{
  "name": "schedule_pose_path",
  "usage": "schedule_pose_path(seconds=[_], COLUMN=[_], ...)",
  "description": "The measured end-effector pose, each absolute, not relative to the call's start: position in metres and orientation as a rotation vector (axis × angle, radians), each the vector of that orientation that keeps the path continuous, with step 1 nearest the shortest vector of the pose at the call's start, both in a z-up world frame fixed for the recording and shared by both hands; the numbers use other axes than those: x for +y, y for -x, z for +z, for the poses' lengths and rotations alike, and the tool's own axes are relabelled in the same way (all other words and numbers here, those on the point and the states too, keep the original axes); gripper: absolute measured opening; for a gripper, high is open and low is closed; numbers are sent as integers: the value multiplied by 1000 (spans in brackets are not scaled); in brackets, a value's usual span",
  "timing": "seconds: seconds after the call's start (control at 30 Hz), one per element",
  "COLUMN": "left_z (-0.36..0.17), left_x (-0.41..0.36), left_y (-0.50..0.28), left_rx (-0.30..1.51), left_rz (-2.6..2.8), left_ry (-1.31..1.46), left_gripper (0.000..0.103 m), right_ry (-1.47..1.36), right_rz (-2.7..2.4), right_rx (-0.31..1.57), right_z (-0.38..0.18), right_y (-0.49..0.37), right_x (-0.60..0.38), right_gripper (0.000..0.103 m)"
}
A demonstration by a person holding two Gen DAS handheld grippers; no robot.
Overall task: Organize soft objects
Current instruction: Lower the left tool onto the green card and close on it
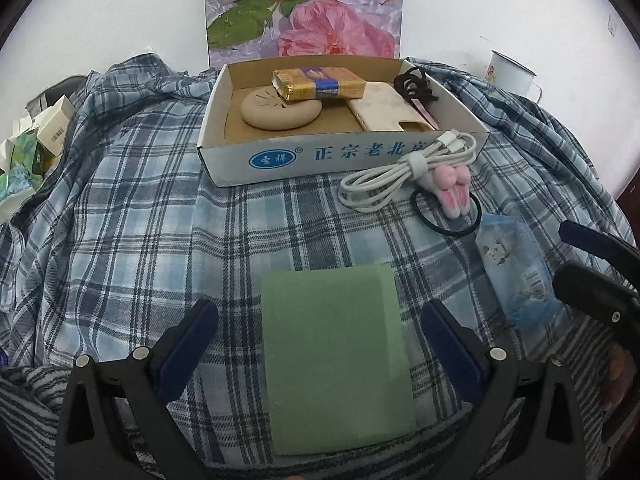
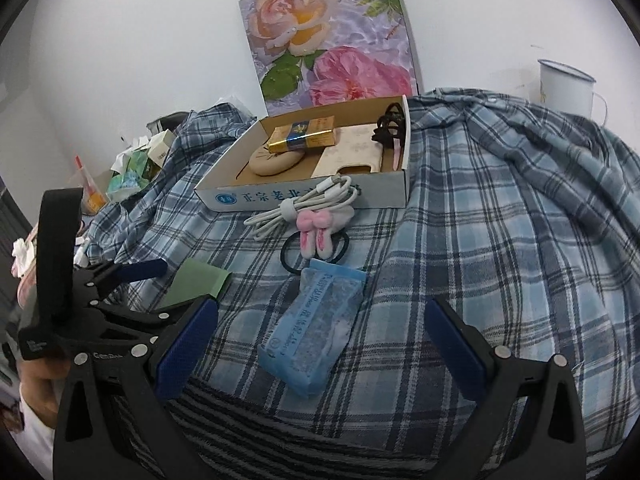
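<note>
Green cloth (image 1: 336, 360) lies flat between the left gripper's (image 1: 320, 344) wide-apart jaws — right gripper (image 2: 320, 344) gapes around the blue packet (image 2: 316, 328), untouched.

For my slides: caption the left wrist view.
Open left gripper hovers over a green cloth on plaid fabric, cardboard box behind.

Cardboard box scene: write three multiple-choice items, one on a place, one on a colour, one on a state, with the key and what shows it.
1. Where does the white cable lie?
A. Inside the cardboard box
B. Outside, against the box's front wall
C. In the mug

2. What colour is the flat cloth between the left claw's fingers?
A. Green
B. Red
C. Yellow

3. How is the right claw?
A. Shut on the blue packet
B. Shut on nothing
C. Open, packet untouched

Key: 1 B, the cable rests on the plaid fabric before the cardboard box. 2 A, it is plainly green. 3 C, both pads stand clear of the blue packet.
</note>
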State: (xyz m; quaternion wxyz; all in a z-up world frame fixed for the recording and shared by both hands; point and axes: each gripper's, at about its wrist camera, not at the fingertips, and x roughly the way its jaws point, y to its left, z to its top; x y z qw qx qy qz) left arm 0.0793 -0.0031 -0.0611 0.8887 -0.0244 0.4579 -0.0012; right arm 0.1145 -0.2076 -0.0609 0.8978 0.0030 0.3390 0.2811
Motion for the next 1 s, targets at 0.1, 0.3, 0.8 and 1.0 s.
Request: schedule_pose_path(seconds=[0.1, 0.3, 0.8, 1.0], left_z=[-63, -66, -67, -65], left_x=[-1, 4, -4, -4], left_y=[-80, -81, -86, -83], left_rx=[952, 954, 934, 917], left_rz=[2, 19, 34, 26], left_ry=[63, 81, 43, 58], left_gripper=[100, 94, 75, 75], right_ry=[0, 24, 32, 49], right_rz=[582, 580, 576, 571], right_rx=[712, 720, 724, 714], right_z=[-61, -63, -62, -61], right_y=[-116, -115, -116, -114], right_x=[-205, -200, -201, -199], right_gripper=[103, 103, 103, 103])
